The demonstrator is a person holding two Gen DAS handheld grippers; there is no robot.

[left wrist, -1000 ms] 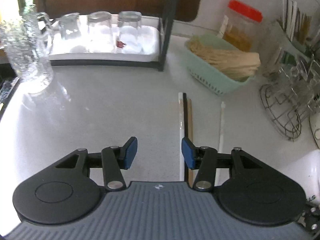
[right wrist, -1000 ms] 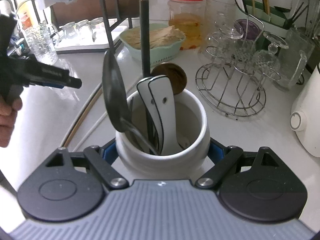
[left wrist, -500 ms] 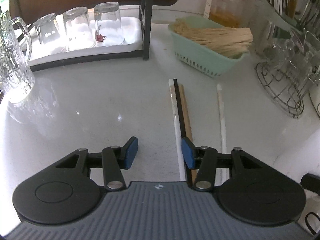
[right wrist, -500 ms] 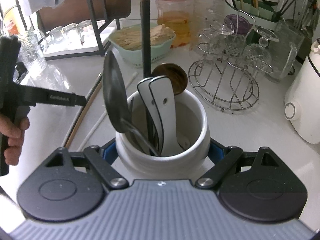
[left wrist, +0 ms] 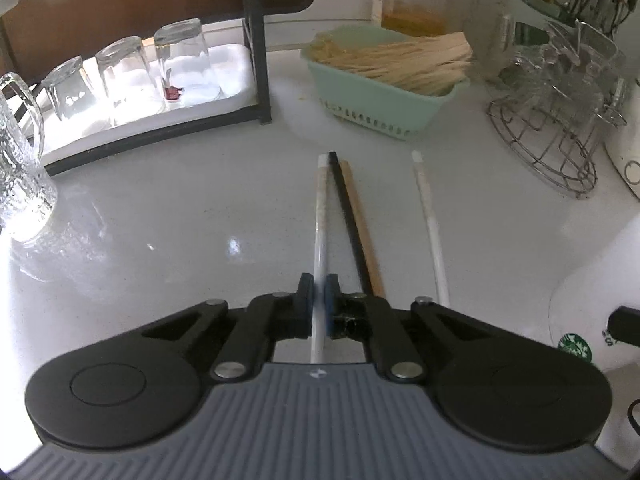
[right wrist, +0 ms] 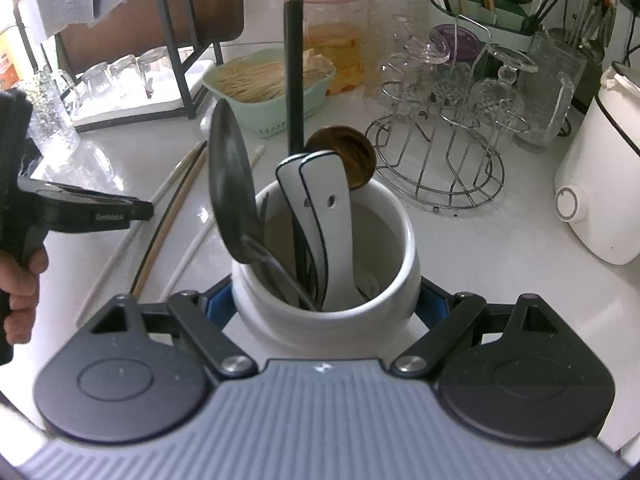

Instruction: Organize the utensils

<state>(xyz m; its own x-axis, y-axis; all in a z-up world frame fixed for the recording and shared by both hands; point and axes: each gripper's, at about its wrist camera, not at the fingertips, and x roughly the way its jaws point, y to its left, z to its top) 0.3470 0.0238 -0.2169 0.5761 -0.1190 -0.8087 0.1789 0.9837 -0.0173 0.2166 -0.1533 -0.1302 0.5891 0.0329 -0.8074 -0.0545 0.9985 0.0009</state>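
Several chopsticks lie side by side on the white counter [left wrist: 160, 232]. My left gripper [left wrist: 319, 292] is closing its jaws, and the blue pads press on the near end of a white chopstick [left wrist: 321, 216]. Right of it lie a black chopstick [left wrist: 347, 216], a wooden chopstick [left wrist: 363, 236] and a second white chopstick [left wrist: 430, 228]. My right gripper [right wrist: 325, 304] is shut on a white ceramic utensil crock [right wrist: 332, 324]. The crock holds a dark spoon [right wrist: 232, 192], two white spoon handles [right wrist: 324, 200], a wooden spoon [right wrist: 348, 156] and a tall black stick [right wrist: 294, 80]. A hand holds the left gripper [right wrist: 140, 210] beside the crock.
A mint basket [left wrist: 380, 100] of wooden sticks stands beyond the chopsticks. A tray of upturned glasses [left wrist: 132, 76] sits in a black rack at back left, a glass mug [left wrist: 20, 160] at far left. A wire glass stand [right wrist: 440, 152] and a white appliance [right wrist: 596, 200] are at the right.
The left gripper's jaws went from wide apart to closed around the leftmost white chopstick, and that gripper rolled a little. The right gripper still holds the crock in place.
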